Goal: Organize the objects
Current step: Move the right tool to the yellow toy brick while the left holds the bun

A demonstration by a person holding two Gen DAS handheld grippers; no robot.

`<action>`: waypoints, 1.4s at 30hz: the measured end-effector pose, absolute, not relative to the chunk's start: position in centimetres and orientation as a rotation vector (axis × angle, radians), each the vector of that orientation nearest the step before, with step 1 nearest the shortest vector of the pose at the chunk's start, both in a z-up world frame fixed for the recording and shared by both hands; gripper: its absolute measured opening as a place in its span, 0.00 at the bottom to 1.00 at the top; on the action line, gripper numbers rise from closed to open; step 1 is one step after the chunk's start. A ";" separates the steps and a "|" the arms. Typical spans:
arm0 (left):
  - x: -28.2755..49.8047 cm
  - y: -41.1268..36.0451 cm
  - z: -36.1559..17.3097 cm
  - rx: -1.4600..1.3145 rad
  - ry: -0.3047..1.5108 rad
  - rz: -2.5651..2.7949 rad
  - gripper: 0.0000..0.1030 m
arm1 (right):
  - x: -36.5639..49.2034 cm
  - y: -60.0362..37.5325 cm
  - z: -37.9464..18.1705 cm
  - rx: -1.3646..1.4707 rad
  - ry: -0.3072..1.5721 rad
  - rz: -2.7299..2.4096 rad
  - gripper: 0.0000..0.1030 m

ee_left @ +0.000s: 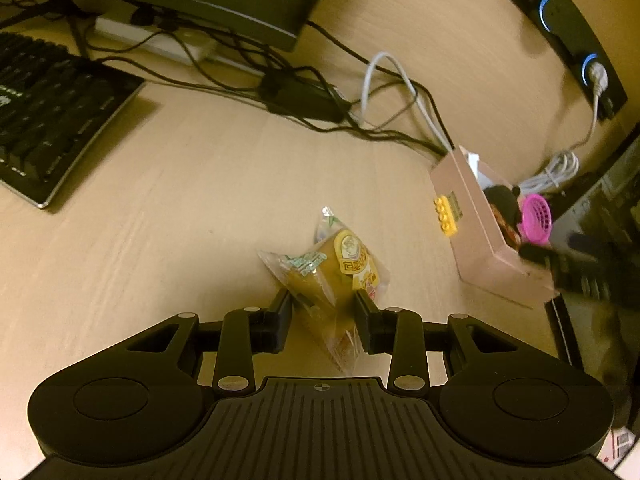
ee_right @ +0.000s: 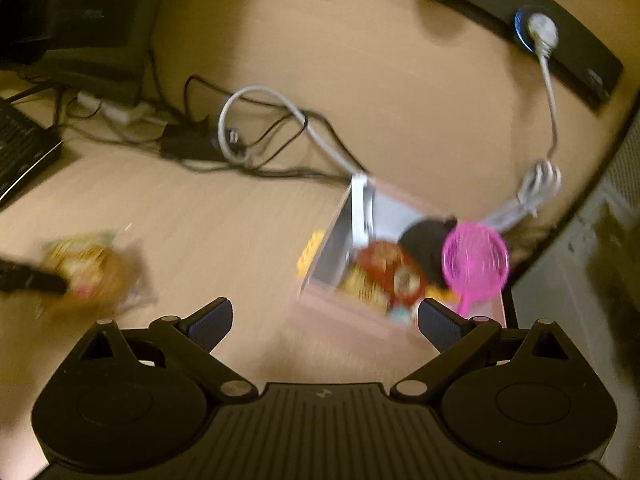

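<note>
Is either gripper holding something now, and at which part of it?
The left gripper holds the clear snack packet, pinched across its near, lower end. The right gripper is open and holds nothing.

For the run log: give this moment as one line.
left gripper: shut on snack packet | right gripper: open, empty | pink box: partly filled

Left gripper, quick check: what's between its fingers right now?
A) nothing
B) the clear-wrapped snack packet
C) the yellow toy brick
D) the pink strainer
B: in the left wrist view the left gripper has its pads pressed on the clear-wrapped snack packet; the yellow toy brick sits against the box and the pink strainer lies in it.
</note>
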State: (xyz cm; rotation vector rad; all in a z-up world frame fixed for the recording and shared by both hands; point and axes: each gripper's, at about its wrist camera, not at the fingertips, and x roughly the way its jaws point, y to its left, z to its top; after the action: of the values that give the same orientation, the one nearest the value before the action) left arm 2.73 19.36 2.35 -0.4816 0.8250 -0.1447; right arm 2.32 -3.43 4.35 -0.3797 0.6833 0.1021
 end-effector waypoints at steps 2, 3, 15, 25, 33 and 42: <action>2.7 20.2 2.0 -0.510 0.816 -0.146 0.36 | 4.6 -3.1 5.0 -0.367 0.700 0.101 0.61; 2.7 20.6 1.7 -0.530 0.813 -0.146 0.36 | 5.8 -2.9 5.3 -0.364 0.718 0.100 0.38; 3.2 22.4 0.5 -0.577 0.782 -0.152 0.36 | 22.4 4.3 1.0 -0.582 1.017 0.003 0.08; 3.6 22.4 0.5 -0.590 0.793 -0.157 0.36 | 23.9 6.6 -5.6 -0.901 1.090 -0.087 0.04; 3.7 22.2 0.4 -0.588 0.799 -0.170 0.36 | 17.6 4.6 -3.3 -0.749 1.156 0.037 0.04; 3.2 19.6 1.2 -0.545 0.836 -0.197 0.36 | 6.2 0.7 1.1 -0.493 1.089 0.206 0.04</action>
State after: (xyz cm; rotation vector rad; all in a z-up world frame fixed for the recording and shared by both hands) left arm 3.16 19.61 1.23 -0.5447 0.8360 -0.1969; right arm 6.16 0.68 1.07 -0.4929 1.0894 0.2059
